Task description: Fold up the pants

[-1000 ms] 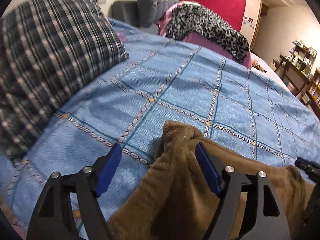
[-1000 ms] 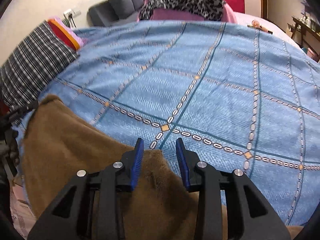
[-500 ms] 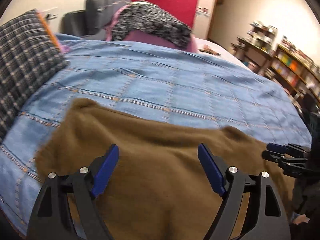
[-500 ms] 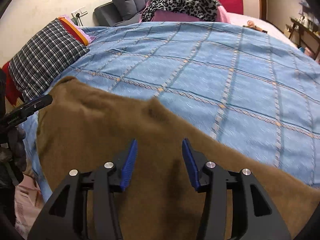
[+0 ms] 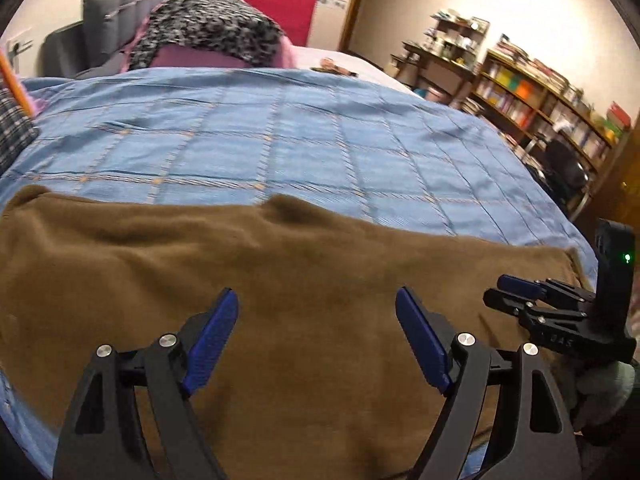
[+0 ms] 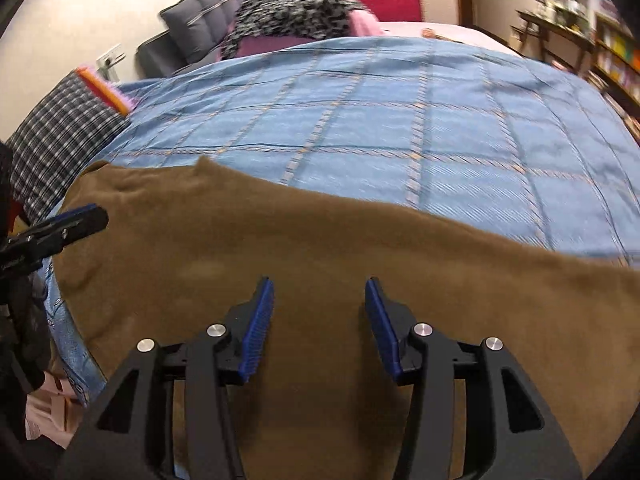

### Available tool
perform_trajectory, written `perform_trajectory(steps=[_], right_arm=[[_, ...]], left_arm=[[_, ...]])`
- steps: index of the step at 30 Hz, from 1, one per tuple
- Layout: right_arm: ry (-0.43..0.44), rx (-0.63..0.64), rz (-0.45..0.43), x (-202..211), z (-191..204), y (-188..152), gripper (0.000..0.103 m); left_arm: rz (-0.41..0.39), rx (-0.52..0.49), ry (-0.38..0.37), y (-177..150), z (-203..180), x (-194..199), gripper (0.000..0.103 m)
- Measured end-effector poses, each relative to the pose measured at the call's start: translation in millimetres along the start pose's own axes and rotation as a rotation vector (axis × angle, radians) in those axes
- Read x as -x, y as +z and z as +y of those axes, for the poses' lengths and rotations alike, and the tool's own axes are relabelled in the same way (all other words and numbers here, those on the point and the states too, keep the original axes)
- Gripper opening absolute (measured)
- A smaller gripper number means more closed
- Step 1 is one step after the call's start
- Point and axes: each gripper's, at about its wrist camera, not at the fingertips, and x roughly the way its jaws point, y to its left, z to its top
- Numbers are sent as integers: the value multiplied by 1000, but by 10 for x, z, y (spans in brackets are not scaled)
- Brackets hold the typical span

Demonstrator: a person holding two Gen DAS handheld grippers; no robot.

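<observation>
Brown fleece pants (image 5: 256, 280) lie spread flat across the near edge of a blue checked bedspread (image 5: 304, 140); they also fill the lower half of the right wrist view (image 6: 320, 248). My left gripper (image 5: 316, 304) is open and empty, hovering above the cloth. My right gripper (image 6: 319, 292) is open and empty above the cloth too. The right gripper also shows at the right edge of the left wrist view (image 5: 516, 292). The left gripper's tip shows at the left edge of the right wrist view (image 6: 80, 220).
A plaid pillow (image 6: 60, 136) lies at the left. A leopard-print blanket (image 5: 208, 32) and grey cushion (image 6: 200, 12) sit at the bed's far end. Bookshelves (image 5: 540, 96) line the right wall. The bed's near-left corner (image 6: 68, 340) drops off.
Both grippers have pulled back and up from the pants. The pants, bunched near the fingers a second ago, now lie spread wide. The left view has swung to the right.
</observation>
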Motion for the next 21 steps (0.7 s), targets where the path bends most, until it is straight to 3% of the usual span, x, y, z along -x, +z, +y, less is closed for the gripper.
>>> perform_trajectory(steps=[9,12,21], right_arm=[[-124,-38,-44,346,-545,-413,49],[-128,-36,-45,415,-661,-559,49],[-106,-17,-60,558,-741,-813,49]], left_arm=[[81,-37,-70,-246,-683,-345,80],[110,-60,-78,-331,-814,-430,80],[135,-267,9,-686,-1162,-546,89]])
